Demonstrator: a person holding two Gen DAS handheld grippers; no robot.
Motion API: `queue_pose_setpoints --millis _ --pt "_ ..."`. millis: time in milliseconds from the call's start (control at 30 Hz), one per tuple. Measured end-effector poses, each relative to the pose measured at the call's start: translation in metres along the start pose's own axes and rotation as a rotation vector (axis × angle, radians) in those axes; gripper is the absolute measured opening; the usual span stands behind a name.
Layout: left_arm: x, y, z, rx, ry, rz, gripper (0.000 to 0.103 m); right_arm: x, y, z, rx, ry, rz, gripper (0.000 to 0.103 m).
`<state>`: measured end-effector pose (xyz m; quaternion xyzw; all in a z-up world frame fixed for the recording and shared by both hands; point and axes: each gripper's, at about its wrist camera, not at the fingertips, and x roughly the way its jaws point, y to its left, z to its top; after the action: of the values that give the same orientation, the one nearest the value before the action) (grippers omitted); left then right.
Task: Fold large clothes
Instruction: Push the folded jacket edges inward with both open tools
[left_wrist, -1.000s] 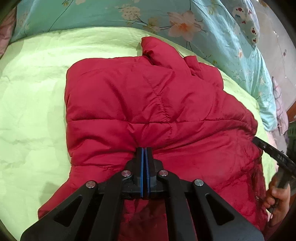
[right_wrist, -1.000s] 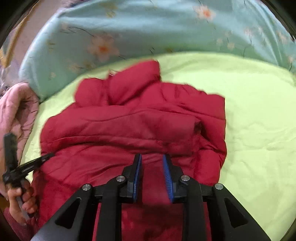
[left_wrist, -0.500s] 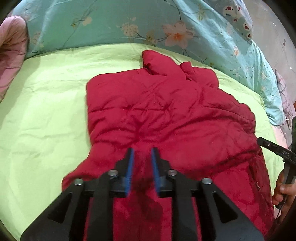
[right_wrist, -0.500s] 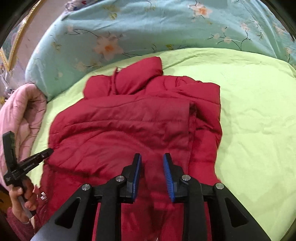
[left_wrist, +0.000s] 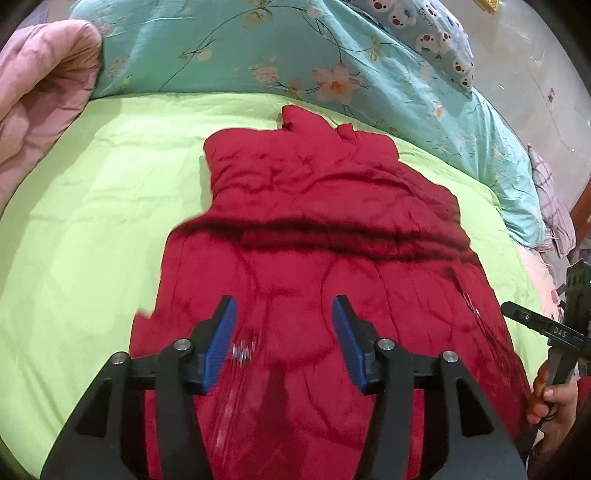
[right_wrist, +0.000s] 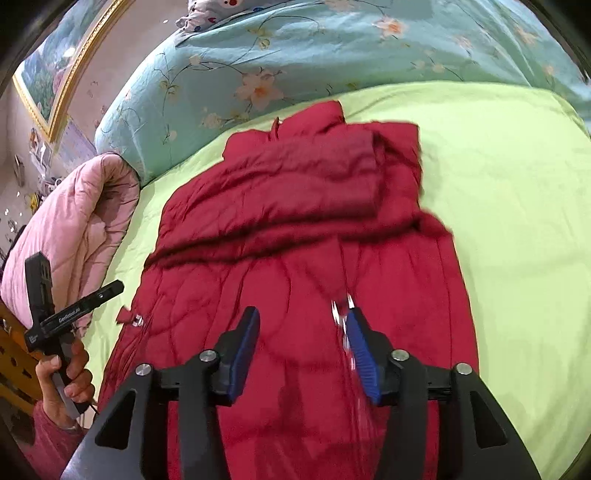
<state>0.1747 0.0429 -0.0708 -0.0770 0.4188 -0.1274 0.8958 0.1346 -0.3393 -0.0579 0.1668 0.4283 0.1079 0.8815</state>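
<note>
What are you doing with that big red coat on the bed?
A person is folding a red puffer jacket spread on a lime-green bedsheet. They hold a two-finger tool in each hand. The left tool and the right tool both hang open above the jacket's lower part, gripping nothing. The sleeves are already folded across the chest, leaving a ridge across the middle. A floral teal duvet and a pink quilt lie at the bed's edges.

The right gripper (right_wrist: 301, 332) hangs over the lower part of a red padded jacket (right_wrist: 295, 229), its blue-padded fingers (right_wrist: 243, 354) spread wide with nothing between them. The jacket lies on a lime-green sheet (right_wrist: 517, 184), upper part folded down. At left, a hand (right_wrist: 68, 384) holds the left gripper (right_wrist: 74, 306), jaws possibly apart.
</note>
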Motion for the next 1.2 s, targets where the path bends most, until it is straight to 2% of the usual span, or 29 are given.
queue_pose_setpoints --millis 167,533,633,767,1133,1200 --pt "-0.021 0.007 -0.024 -0.030 -0.003 -0.010 0.052 -0.017 -0.002 -0.023 0.018 0.006 -0.008 0.053" --pt "-0.046 0.008 -0.051 -0.020 -0.010 0.006 0.052 -0.046 0.007 -0.057 0.027 -0.016 -0.001 0.056" --pt "-0.054 0.008 -0.059 -0.019 -0.015 0.006 0.059 -0.056 0.008 -0.065 0.037 -0.025 0.001 0.057" --pt "-0.064 0.011 -0.068 -0.024 -0.021 0.013 0.059 -0.067 0.009 -0.074 0.048 -0.041 -0.001 0.062" --pt "-0.080 0.028 -0.093 -0.062 0.003 0.070 0.065 -0.092 0.000 -0.099 0.085 -0.084 -0.006 0.062" --pt "-0.082 0.032 -0.098 -0.073 0.004 0.080 0.066 -0.095 -0.005 -0.103 0.098 -0.083 -0.014 0.066"
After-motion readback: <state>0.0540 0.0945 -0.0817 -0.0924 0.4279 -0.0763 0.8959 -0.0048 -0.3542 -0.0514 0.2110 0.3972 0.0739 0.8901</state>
